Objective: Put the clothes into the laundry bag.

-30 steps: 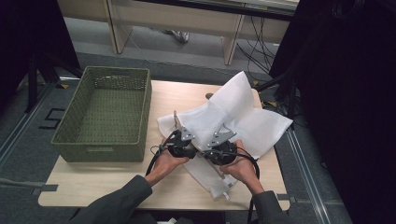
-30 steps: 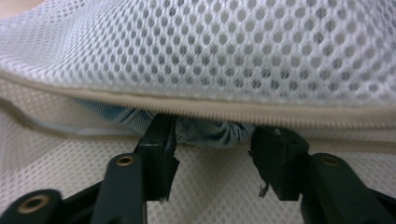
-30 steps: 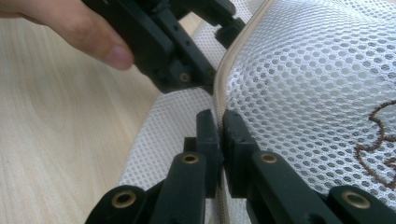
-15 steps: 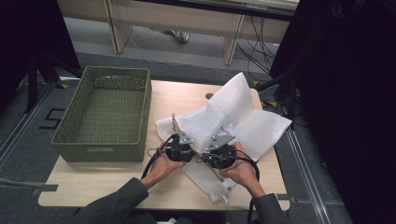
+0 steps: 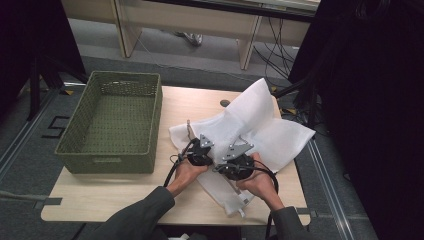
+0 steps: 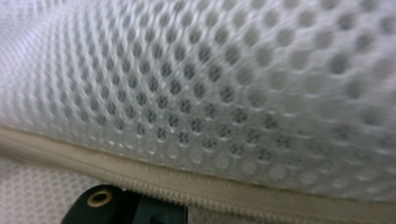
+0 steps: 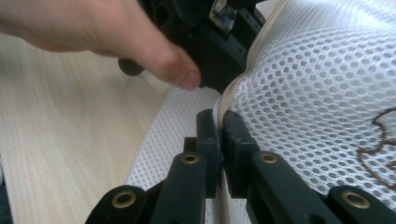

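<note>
A white mesh bag (image 5: 270, 135) with a beige zipper (image 6: 196, 182) lies crumpled on the right half of the wooden table (image 5: 100, 200). My right gripper (image 7: 220, 119) is shut on the bag's zipper edge, with the mesh (image 7: 317, 93) spreading off to the right. My left gripper (image 5: 194, 139) sits just left of it at the same edge. Its jaws have just been closing, and the zipper edge runs into them. In the left gripper view the mesh lies right up against the camera, over one black finger (image 6: 116, 207). The left hand (image 7: 116, 32) and its gripper (image 7: 219, 51) loom just beyond my right jaws.
A green woven basket (image 5: 112, 120) stands on the table's left half, with nothing in it. Bare wood (image 7: 60, 130) lies left of the bag. Dark curtains and cables flank the table on the right, and desk legs stand behind it.
The left hand and its gripper have shifted slightly right and down toward the right gripper, drawing the bag's near edge together. The right gripper has held still.
</note>
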### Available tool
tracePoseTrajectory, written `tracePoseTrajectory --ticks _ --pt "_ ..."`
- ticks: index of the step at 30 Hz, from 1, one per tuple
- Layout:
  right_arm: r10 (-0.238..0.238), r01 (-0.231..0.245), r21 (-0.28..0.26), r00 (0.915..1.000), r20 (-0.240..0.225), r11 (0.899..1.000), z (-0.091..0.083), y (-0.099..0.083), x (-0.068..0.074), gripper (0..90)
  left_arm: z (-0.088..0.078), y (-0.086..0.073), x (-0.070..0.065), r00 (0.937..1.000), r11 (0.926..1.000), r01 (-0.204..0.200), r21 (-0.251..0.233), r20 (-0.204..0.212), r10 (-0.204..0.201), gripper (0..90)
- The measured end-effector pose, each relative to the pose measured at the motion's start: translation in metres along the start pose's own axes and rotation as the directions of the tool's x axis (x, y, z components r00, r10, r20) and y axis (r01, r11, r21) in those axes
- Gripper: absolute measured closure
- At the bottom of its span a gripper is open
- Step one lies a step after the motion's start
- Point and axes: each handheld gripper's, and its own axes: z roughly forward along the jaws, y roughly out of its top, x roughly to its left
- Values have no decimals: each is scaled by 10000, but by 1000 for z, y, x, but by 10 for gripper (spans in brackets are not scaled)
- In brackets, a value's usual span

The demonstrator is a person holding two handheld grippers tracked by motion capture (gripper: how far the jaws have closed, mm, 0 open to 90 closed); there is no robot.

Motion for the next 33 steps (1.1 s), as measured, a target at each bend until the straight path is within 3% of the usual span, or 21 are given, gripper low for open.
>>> tracePoseTrajectory --ticks 1,3,4,5,8,11,15,20,22,24,26,29,30,31,32,33 --pt "-191 191 11 9998 -23 9998 3 0 -1 871 -2 1 -1 9998 9998 -200 91 -39 201 758" --pt "40 -40 108 10000 -70 9999 3 -1 -1 871 -8 2 0 9993 9988 -361 324 95 358 743" --pt "40 -40 108 10000 -70 9999 3 -1 -1 871 -8 2 0 9993 9988 -361 324 95 358 713" --pt "-15 15 6 9999 -105 10000 5 -3 -3 870 -15 1 3 9991 9971 -428 635 22 428 671" --pt "385 -380 367 9992 -146 9986 13 -6 -3 870 -26 -4 7 9987 9944 -495 934 135 484 597" --pt "169 -164 738 9998 -61 9971 24 -8 -4 869 -37 -10 7 9976 9902 -679 1219 209 659 564" --pt "-111 97 1061 9999 130 9943 29 -7 -4 869 -53 -14 8 9937 9841 -1113 1386 254 1088 541" --pt "-147 125 1193 9997 180 9928 32 -8 -4 868 -66 -14 15 9922 9825 -1243 1384 44 1249 515" --pt "-280 233 1273 9990 350 9916 32 -8 -3 868 -66 -16 17 9924 9818 -1225 1452 82 1226 514" --pt "-265 217 1415 9991 326 9897 34 -8 -2 868 -60 -19 16 9918 9778 -1265 1672 378 1219 496" --pt "-638 560 1443 9967 498 9879 35 -9 -3 868 -55 -23 15 9896 9724 -1422 1850 496 1353 479" --pt "-534 467 1512 9978 403 9874 35 -9 -4 869 -50 -26 14 9881 9672 -1495 2052 668 1386 475" --pt "-594 513 1565 9971 476 9864 35 -10 -4 869 -49 -26 14 9850 9609 -1680 2200 754 1550 478" --pt "-560 495 1643 9978 347 9852 35 -10 -4 869 -49 -26 14 9836 9595 -1716 2235 932 1542 493" --pt "-674 604 1617 9970 378 9850 35 -10 -5 869 -49 -25 15 9797 9526 -1912 2368 1053 1705 529" --pt "-644 578 1672 9973 348 9842 35 -10 -5 869 -50 -25 15 9805 9548 -1857 2323 1076 1645 584"
